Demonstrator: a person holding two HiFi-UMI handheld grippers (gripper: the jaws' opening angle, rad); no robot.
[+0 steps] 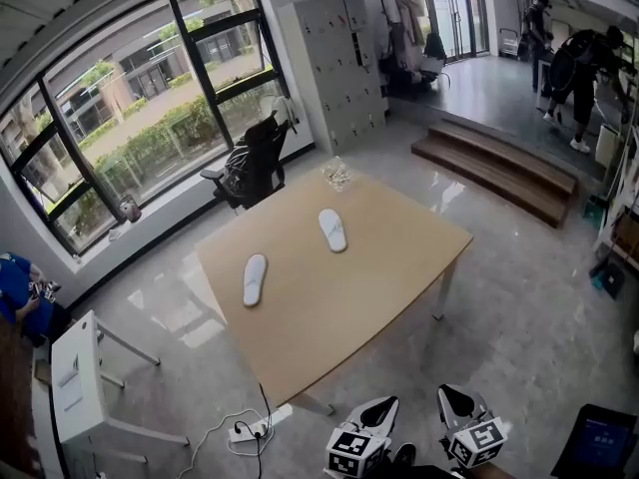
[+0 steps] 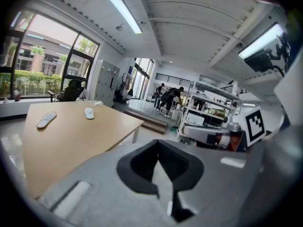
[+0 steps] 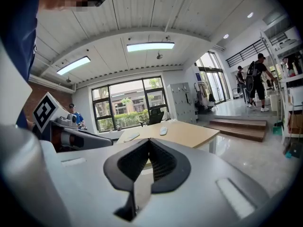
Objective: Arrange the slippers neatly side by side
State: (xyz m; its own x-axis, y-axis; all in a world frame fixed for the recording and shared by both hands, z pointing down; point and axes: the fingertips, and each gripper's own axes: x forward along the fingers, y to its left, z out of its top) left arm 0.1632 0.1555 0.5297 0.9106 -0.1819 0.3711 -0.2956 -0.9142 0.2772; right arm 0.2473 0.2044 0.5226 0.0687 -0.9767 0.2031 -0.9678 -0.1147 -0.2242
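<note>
The wooden table (image 1: 339, 312) fills mid-frame, and two white slippers lie on it, well apart. The left slipper (image 1: 255, 278) runs up-frame with its far end leaning right; the right slipper (image 1: 332, 230) has its far end leaning left. At the bottom edge, short of the table, the left gripper (image 1: 383, 405) and right gripper (image 1: 450, 397) are clenched empty.

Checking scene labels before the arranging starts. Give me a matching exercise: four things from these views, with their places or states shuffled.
Things:
1. office chair
2. power strip
3. left tool
4. left slipper

Places or states:
A. shut, nothing between its jaws
B. on the floor, cable trailing
C. on the tabletop, apart from the other slipper
D. beside the window

Pairs: 1-D, 2-B, 3-A, 4-C
</note>
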